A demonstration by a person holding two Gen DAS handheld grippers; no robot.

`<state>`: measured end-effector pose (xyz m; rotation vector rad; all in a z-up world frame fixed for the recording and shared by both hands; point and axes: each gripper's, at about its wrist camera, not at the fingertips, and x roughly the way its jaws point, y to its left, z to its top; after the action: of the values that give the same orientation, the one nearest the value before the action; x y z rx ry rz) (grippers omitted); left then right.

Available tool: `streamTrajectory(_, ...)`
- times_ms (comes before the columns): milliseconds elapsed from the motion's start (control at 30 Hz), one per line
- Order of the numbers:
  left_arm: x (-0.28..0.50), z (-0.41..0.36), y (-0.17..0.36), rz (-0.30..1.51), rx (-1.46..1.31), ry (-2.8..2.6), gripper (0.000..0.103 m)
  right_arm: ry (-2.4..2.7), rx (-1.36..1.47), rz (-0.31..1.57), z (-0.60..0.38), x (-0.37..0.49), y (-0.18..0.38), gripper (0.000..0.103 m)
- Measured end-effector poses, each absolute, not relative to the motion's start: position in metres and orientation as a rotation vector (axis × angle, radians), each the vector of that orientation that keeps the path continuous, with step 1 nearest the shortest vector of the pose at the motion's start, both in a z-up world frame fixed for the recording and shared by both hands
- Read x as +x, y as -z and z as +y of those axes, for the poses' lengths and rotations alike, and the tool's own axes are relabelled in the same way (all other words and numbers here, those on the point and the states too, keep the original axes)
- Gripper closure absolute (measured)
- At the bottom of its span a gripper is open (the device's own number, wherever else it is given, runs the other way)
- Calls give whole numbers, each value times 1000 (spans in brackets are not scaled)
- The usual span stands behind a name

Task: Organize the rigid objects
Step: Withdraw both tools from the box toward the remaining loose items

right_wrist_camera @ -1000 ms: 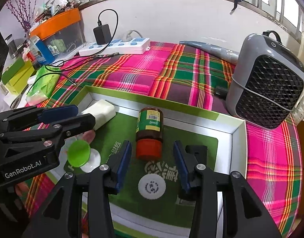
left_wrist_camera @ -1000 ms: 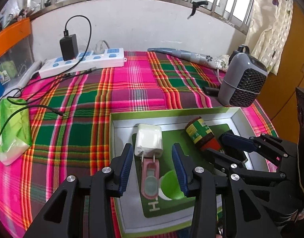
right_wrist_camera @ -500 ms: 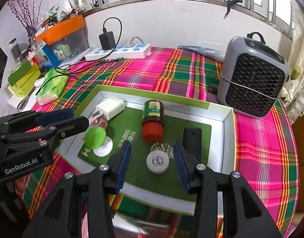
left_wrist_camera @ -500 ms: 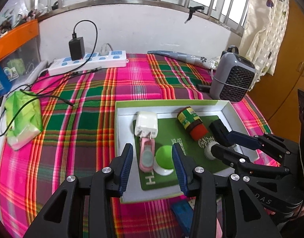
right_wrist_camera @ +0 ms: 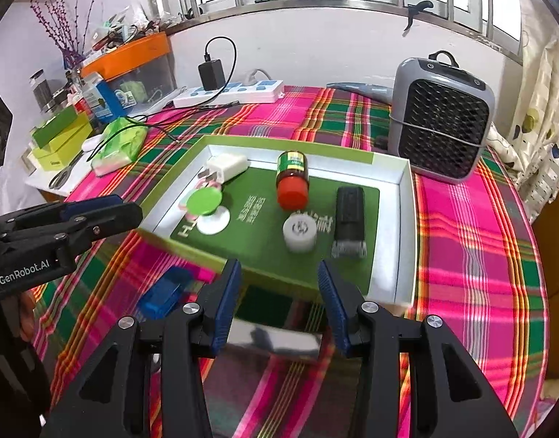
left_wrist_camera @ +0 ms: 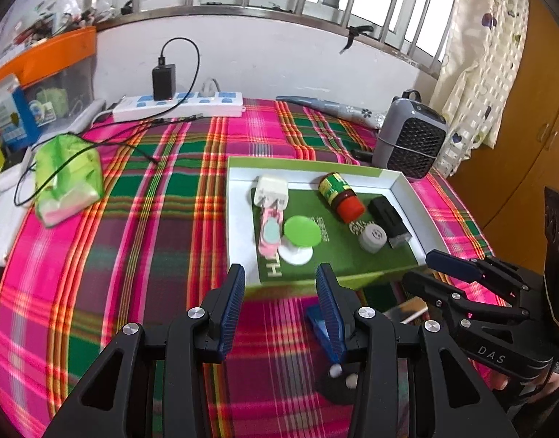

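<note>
A green-rimmed white tray [right_wrist_camera: 403,241] lies on the plaid cloth. It holds a white charger [right_wrist_camera: 228,168], a green disc [right_wrist_camera: 204,200], a red-capped brown bottle [right_wrist_camera: 292,179], a white round cap [right_wrist_camera: 299,233] and a black block [right_wrist_camera: 348,219]. A pink case [left_wrist_camera: 270,231] lies beside the green disc [left_wrist_camera: 302,231]. In front of the tray lie a blue block [right_wrist_camera: 166,292] and a shiny flat object [right_wrist_camera: 275,335]. My right gripper [right_wrist_camera: 279,288] hovers open over the tray's near rim. My left gripper [left_wrist_camera: 281,292] is open too, with nothing between its fingers, and the blue block [left_wrist_camera: 317,323] lies behind its right finger.
A grey fan heater [right_wrist_camera: 443,120] stands behind the tray at the right. A power strip [left_wrist_camera: 177,106] with a black adapter and cables runs along the back wall. A green tissue pack [left_wrist_camera: 69,175] and green boxes [right_wrist_camera: 60,138] sit at the left.
Both grippers have drawn back from over the tray toward the table's near side. The blue block and the shiny flat object have come into view.
</note>
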<state>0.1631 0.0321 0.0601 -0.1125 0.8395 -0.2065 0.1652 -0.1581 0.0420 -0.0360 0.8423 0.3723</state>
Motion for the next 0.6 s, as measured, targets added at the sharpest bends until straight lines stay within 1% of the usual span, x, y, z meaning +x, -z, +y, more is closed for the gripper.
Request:
streamTrajectory(233,139,42,-50,850,-164,198,63,-414,3,850,-156,140,-36,58)
streamTrajectory(600,111,44,-35,875,-177,222,63,-396,-44,846,-160,111,-22,58)
